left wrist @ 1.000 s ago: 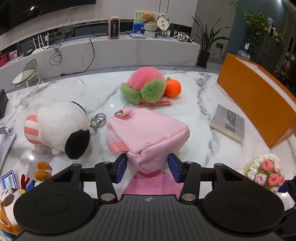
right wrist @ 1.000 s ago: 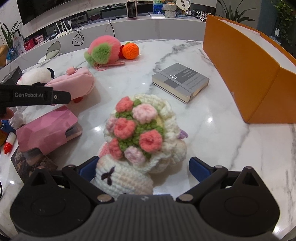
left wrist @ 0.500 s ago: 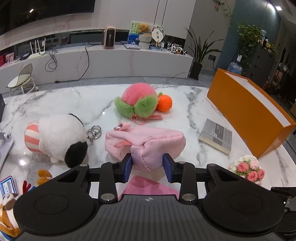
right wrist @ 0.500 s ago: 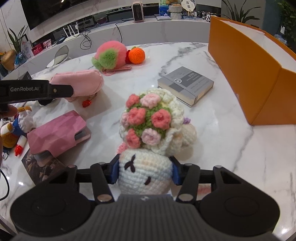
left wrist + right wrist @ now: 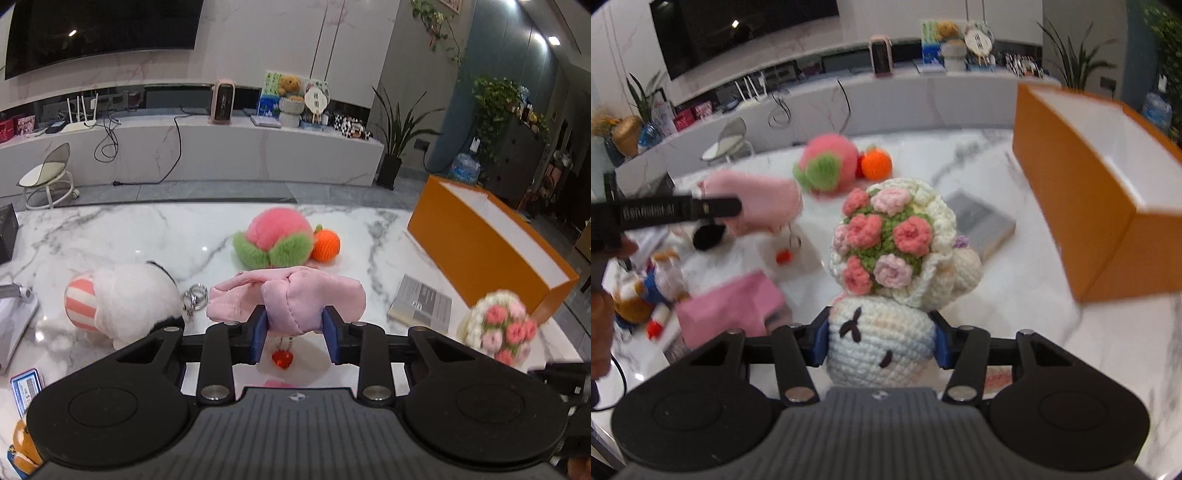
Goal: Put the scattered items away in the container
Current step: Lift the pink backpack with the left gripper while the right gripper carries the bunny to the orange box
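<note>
My left gripper (image 5: 294, 334) is shut on a soft pink pouch (image 5: 295, 299) and holds it above the marble table (image 5: 129, 236); a red heart charm (image 5: 282, 359) dangles under it. My right gripper (image 5: 881, 341) is shut on a crocheted bouquet doll (image 5: 886, 258), gripping its white head, lifted off the table. The open orange box (image 5: 1086, 192) stands to the right; it also shows in the left wrist view (image 5: 480, 243). The pouch and left gripper appear in the right wrist view (image 5: 757, 206).
On the table lie a peach plush (image 5: 275, 238), an orange crochet ball (image 5: 325, 246), a white dog plush (image 5: 125, 302), a key ring (image 5: 194, 295), a grey book (image 5: 421, 304), a pink case (image 5: 727, 306) and small toys (image 5: 639, 291) at the left.
Both grippers have closed on their items and lifted them: the left raised the pink pouch off the table, the right raised the bouquet doll. Both views now look higher, toward the orange box.
</note>
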`<state>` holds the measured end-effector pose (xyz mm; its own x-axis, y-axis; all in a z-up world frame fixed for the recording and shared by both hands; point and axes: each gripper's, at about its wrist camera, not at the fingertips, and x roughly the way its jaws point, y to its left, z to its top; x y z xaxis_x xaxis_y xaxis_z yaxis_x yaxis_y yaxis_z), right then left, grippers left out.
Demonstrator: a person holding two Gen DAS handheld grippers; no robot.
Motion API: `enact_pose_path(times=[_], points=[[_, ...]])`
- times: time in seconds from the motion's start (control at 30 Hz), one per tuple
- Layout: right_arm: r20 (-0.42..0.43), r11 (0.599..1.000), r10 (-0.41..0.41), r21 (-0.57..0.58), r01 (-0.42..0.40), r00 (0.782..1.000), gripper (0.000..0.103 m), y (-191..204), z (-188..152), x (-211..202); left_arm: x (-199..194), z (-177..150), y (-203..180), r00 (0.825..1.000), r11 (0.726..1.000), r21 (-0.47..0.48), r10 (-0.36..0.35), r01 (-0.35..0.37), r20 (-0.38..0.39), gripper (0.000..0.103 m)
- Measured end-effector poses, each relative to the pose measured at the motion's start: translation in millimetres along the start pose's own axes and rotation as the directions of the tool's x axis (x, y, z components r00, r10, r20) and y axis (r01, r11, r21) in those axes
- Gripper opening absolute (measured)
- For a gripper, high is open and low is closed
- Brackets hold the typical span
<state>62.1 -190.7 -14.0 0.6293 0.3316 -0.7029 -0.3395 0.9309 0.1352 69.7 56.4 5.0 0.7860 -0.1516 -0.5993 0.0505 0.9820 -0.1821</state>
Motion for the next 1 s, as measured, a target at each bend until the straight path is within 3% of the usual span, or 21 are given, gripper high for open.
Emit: enact_pose_path(times=[0.33, 0.73, 1.0], points=[[0.143, 1.0, 0.015, -0.02, -0.012, 0.99, 0.055, -28.1, 81.4, -8.9, -12.1, 13.5, -7.0, 0.997, 0.998, 0.007, 0.055, -0.056, 0.046, 0.037], [0.188, 0.996, 0.032, 0.08, -0.048, 0.982, 0.055, -84.4, 88.6, -5.6, -24.4, 37.7, -51.9, 0.994, 0.992, 0.1, 0.067, -0.075, 0.084, 0.035], [0.204, 0.985, 0.042, 0.156, -0.075, 0.978, 0.055, -113.0, 91.6, -18.3, -0.3, 33.8, -81.2, 0.997, 0.99, 0.121, 0.065, -0.068, 0.031, 0.034]])
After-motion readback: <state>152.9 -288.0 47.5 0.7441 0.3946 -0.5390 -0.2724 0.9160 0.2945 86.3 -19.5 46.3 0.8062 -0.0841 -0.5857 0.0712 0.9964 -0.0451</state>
